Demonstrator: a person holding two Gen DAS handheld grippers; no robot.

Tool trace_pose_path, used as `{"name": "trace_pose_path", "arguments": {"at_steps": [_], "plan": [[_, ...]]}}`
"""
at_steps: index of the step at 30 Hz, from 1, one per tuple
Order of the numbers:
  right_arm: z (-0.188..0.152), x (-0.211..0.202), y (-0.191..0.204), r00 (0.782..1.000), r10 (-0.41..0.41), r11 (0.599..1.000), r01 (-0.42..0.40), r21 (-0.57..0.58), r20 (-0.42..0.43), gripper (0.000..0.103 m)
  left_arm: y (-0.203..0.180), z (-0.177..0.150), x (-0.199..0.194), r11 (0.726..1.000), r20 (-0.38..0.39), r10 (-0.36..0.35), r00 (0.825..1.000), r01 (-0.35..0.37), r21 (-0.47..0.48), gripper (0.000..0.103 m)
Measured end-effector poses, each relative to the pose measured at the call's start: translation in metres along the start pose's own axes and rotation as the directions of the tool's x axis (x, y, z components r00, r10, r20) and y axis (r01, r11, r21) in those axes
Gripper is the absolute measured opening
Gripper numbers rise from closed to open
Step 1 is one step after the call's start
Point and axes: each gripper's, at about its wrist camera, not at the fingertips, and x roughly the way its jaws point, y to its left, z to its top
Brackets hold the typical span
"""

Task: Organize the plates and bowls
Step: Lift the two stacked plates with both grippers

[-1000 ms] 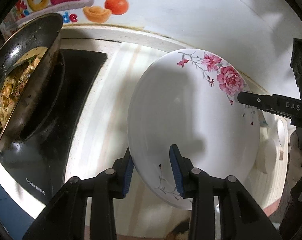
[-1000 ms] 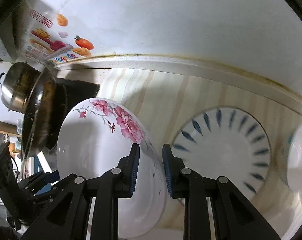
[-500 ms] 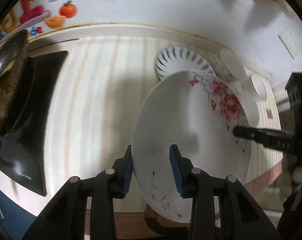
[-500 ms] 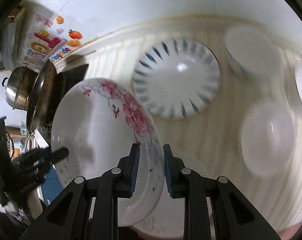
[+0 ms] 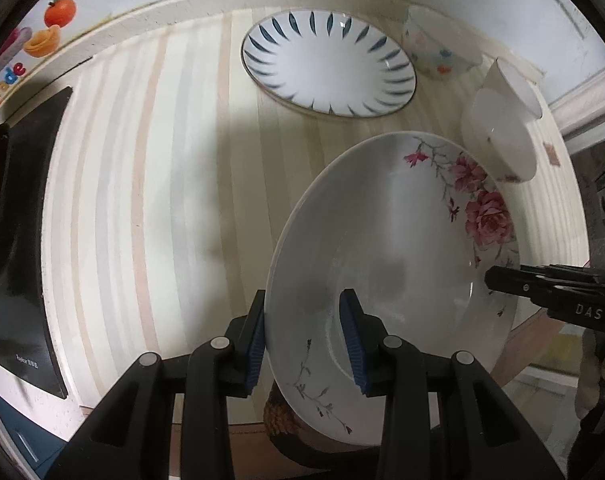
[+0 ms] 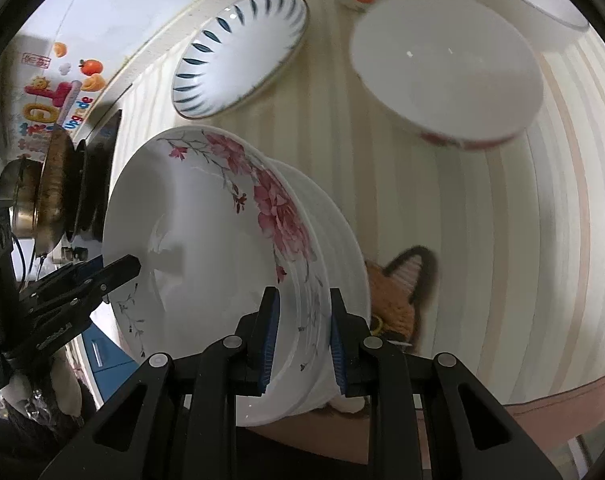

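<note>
A white plate with pink roses is held tilted above the striped counter, gripped on opposite rims by both grippers. My left gripper is shut on its near rim; my right gripper is shut on the other rim and shows in the left wrist view. The same plate fills the right wrist view. A white plate with blue dashes lies flat at the back, also in the right wrist view. A plain white bowl stands to the right of it.
A dotted bowl and a white bowl stand at the back right. A black cooktop lies at the left, with a pan and pot. A knitted fox-shaped mat lies under the held plate near the counter's front edge.
Both grippers have carried the rose plate rightward, away from the cooktop and pan, and the blue-dash plate and bowls have come closer. The grip on the plate is unchanged.
</note>
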Motion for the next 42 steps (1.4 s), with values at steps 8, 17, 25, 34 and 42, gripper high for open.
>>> {"name": "trace_pose_path", "arguments": {"at_steps": [8, 17, 25, 34, 42], "plan": [[-0.002, 0.011, -0.004, 1.000, -0.008, 1.000, 0.008, 0.007, -0.018, 0.026, -0.001, -0.002, 0.013, 0.999, -0.033, 0.033, 0.999, -0.032, 0.021, 0.032], [0.000, 0.016, 0.000, 0.999, -0.021, 1.000, 0.021, -0.009, -0.036, 0.026, 0.000, -0.002, 0.026, 0.999, -0.060, 0.049, 0.997, -0.048, 0.019, 0.032], [0.002, 0.020, 0.003, 0.999, -0.030, 0.999, 0.029, -0.014, -0.042, 0.026, -0.007, -0.001, 0.033, 0.998, -0.065, 0.064, 0.996, -0.062, 0.027, 0.032], [0.003, 0.019, 0.001, 0.999, -0.022, 1.000, 0.022, -0.004, -0.036, 0.025, -0.015, -0.004, 0.041, 0.998, -0.065, 0.062, 0.996, -0.061, 0.029, 0.032], [0.001, 0.017, 0.004, 0.998, -0.047, 0.999, 0.046, -0.027, -0.048, 0.025, -0.017, -0.005, 0.039, 0.998, -0.065, 0.064, 0.996, -0.062, 0.029, 0.032]]}}
